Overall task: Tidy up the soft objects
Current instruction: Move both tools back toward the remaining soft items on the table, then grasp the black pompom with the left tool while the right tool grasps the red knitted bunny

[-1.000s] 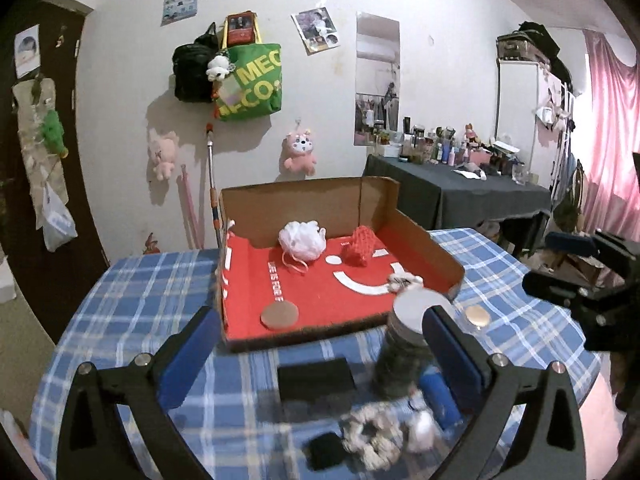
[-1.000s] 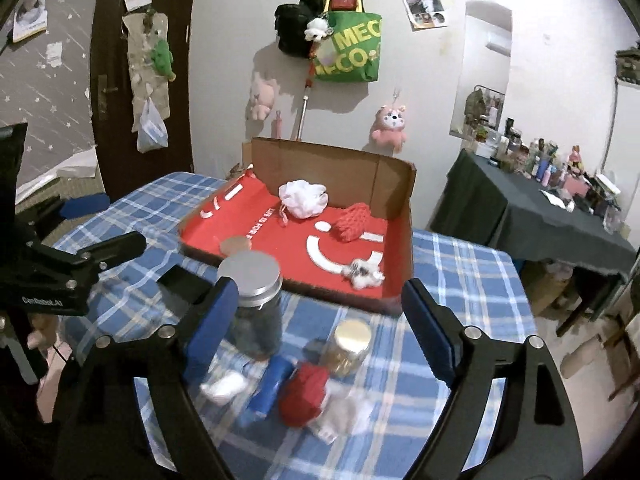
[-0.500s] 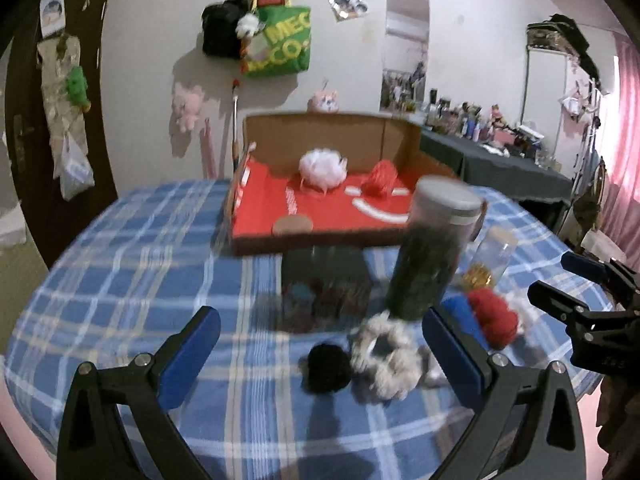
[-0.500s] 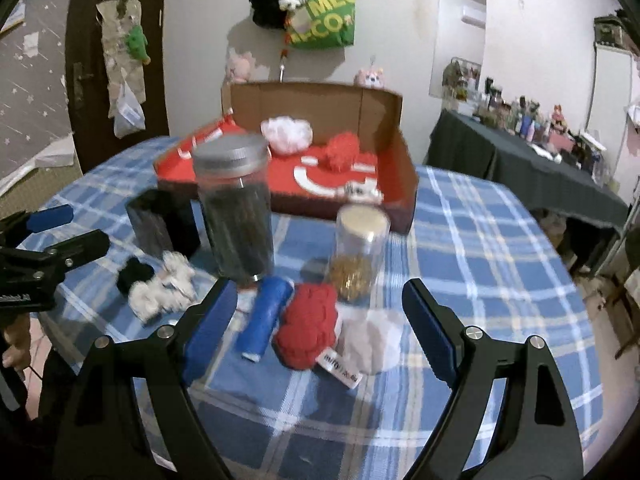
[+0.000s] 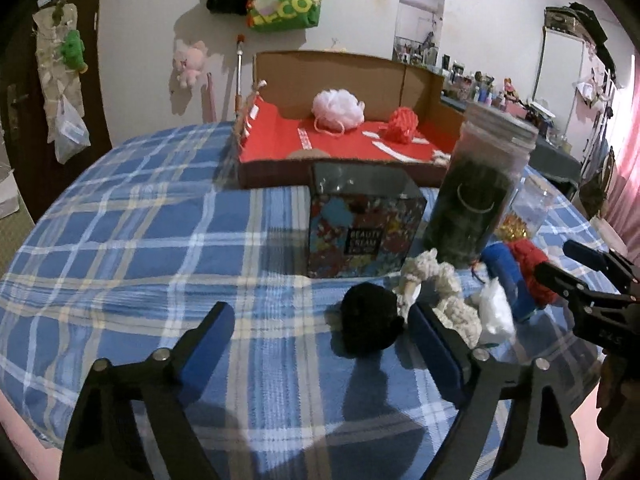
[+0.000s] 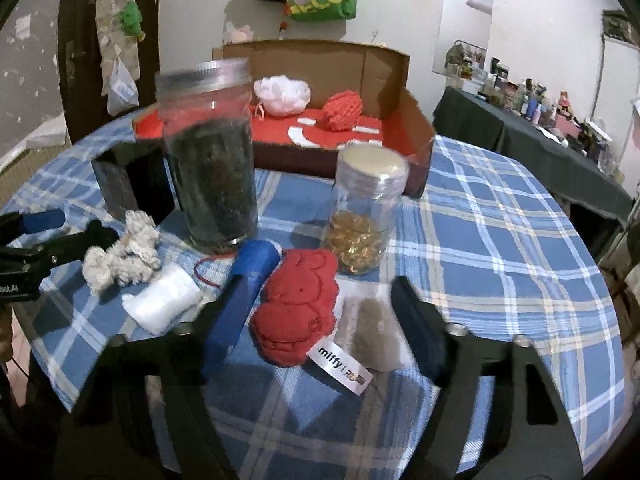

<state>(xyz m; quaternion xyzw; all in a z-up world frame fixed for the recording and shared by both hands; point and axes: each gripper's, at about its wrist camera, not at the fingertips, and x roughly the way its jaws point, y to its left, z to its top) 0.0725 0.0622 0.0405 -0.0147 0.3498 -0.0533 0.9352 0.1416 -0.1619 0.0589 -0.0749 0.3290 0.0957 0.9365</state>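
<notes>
My left gripper [image 5: 320, 332] is open and low over the table, with a black pompom [image 5: 370, 320] just inside its right finger. A cream scrunchie [image 5: 444, 288] lies to the right of it. My right gripper [image 6: 316, 312] is open around a red plush towel [image 6: 298, 308] with a "miffy" tag. A grey-white soft piece [image 6: 372, 332] lies by its right finger. A white soft piece [image 6: 162, 298] and the scrunchie [image 6: 120, 256] lie to the left. The red-lined cardboard box [image 5: 280, 140] holds a white bath pouf [image 5: 338, 106] and a red knitted ball [image 5: 402, 122].
On the blue checked tablecloth [image 5: 140, 220] stand a patterned cream box [image 5: 360, 224], a tall dark jar [image 6: 212, 160], a small jar of gold beads [image 6: 364, 216] and a blue tube [image 6: 240, 292]. The left gripper shows at the left edge of the right wrist view [image 6: 44, 240].
Both grippers have come down and forward toward the soft things at the table's front. The box has dropped back in both views and the pompom and towel now lie between the fingers.
</notes>
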